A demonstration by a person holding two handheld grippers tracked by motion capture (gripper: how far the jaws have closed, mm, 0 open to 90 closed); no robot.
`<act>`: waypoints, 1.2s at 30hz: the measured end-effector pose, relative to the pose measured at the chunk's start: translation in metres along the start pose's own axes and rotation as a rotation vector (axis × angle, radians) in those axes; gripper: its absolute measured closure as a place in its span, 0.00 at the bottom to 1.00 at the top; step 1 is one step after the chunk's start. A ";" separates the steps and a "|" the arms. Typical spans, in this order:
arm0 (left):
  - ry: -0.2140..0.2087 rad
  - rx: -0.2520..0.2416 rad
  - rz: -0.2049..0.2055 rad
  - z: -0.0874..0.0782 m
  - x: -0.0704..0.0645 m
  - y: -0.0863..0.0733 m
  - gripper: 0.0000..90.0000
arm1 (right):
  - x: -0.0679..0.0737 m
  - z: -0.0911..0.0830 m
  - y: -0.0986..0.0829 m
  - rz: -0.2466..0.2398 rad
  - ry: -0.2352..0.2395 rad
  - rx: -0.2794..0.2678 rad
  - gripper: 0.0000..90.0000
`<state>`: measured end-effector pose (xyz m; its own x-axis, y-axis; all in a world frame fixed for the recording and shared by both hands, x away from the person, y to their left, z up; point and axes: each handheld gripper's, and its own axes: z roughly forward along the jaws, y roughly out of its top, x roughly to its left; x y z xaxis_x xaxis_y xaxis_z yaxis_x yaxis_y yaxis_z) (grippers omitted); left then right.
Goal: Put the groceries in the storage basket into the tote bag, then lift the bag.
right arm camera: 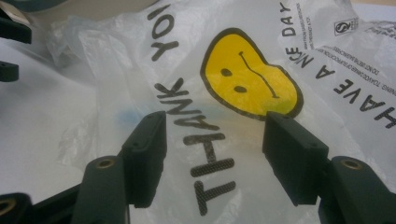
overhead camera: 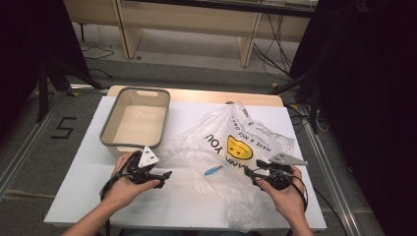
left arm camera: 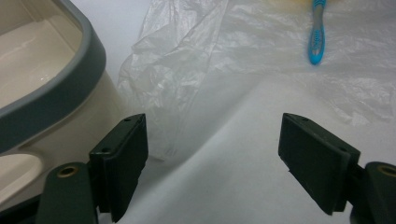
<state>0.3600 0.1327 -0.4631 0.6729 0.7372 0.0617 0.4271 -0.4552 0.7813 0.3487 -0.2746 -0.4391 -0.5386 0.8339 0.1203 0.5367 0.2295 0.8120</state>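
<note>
The white table surface (overhead camera: 78,187) carried everything. Your crumpled clear plastic bag with a yellow smiley face and black lettering (overhead camera: 236,147) sprawled over its right half, just beside the cream rectangular plastic tub with a grey rim (overhead camera: 135,123). Your left gripper (overhead camera: 164,174) hovered with jaws wide apart at the bag's left edge. Your right gripper (overhead camera: 253,173) stood over the print, jaws apart, clamping nothing. The blue toothbrush (left arm camera: 316,32) lay on the bag between them.
</note>
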 end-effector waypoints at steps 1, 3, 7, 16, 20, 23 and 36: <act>0.005 -0.001 -0.003 0.000 0.000 0.000 0.27 | 0.000 0.000 0.000 0.003 0.000 0.003 0.46; 0.011 0.003 -0.005 0.000 0.001 -0.001 0.27 | 0.001 0.000 0.000 -0.005 0.000 0.007 0.46; 0.018 0.001 -0.002 -0.001 0.001 0.000 0.27 | 0.003 0.000 -0.001 -0.020 0.003 0.013 0.46; 0.022 -0.013 0.000 -0.002 0.001 0.000 0.27 | 0.009 -0.001 -0.002 -0.079 0.065 0.052 0.45; 0.024 -0.021 0.002 -0.004 -0.001 0.000 0.28 | 0.013 0.001 -0.006 -0.105 0.099 0.093 0.45; 0.025 -0.027 0.005 -0.006 -0.004 0.002 0.28 | 0.017 0.002 -0.009 -0.124 0.126 0.115 0.43; 0.033 -0.006 0.004 -0.005 -0.003 0.000 0.29 | 0.030 0.000 -0.024 -0.234 0.207 0.227 0.32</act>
<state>0.3544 0.1328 -0.4602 0.6543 0.7514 0.0850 0.4205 -0.4549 0.7850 0.3195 -0.2549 -0.4550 -0.7704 0.6327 0.0783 0.5016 0.5258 0.6870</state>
